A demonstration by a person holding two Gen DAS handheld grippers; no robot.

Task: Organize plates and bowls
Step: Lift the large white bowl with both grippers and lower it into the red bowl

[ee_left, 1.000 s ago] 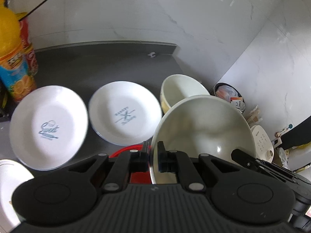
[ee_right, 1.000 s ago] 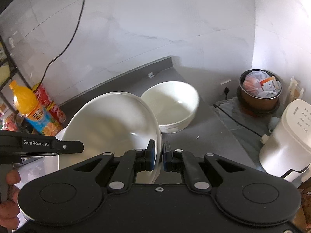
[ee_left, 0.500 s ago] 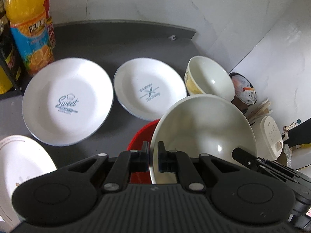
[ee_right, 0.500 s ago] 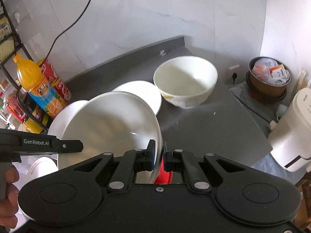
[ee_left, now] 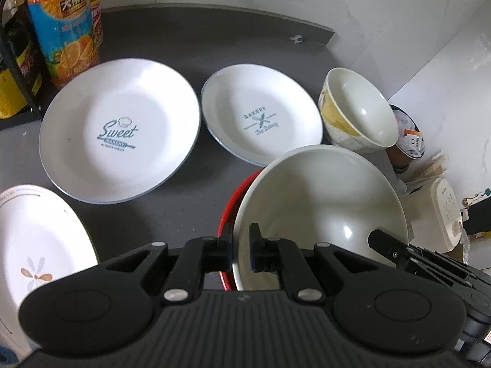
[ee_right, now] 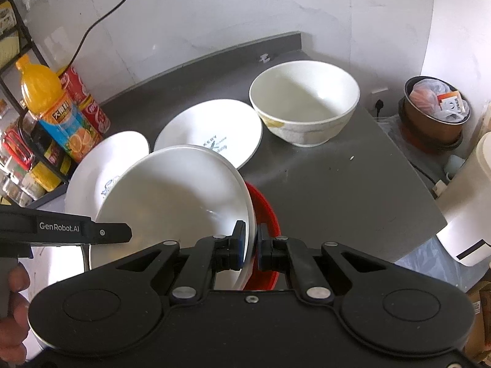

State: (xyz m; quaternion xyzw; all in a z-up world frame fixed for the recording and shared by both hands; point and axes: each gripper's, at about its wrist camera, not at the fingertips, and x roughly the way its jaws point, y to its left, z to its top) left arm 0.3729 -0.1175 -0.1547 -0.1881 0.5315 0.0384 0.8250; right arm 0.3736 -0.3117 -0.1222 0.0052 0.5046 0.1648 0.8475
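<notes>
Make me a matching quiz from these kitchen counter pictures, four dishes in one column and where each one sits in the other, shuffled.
Things:
1. large plain white bowl
2. white plate printed "Sweet"
3. cream bowl with yellow pattern
4. red dish

Places:
A. beside the orange juice bottle
B. under the held bowl
C. near the counter's far corner
D. clamped at its rim by both grippers, left, right

Pairs: 1-D, 2-A, 3-C, 4-B

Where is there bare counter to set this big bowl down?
The clearest bare patch of counter lies right of the red dish, in front of the patterned bowl. A narrower strip runs behind the plates toward the wall. The left is crowded: Sweet plate, Bakery plate, floral plate.
</notes>
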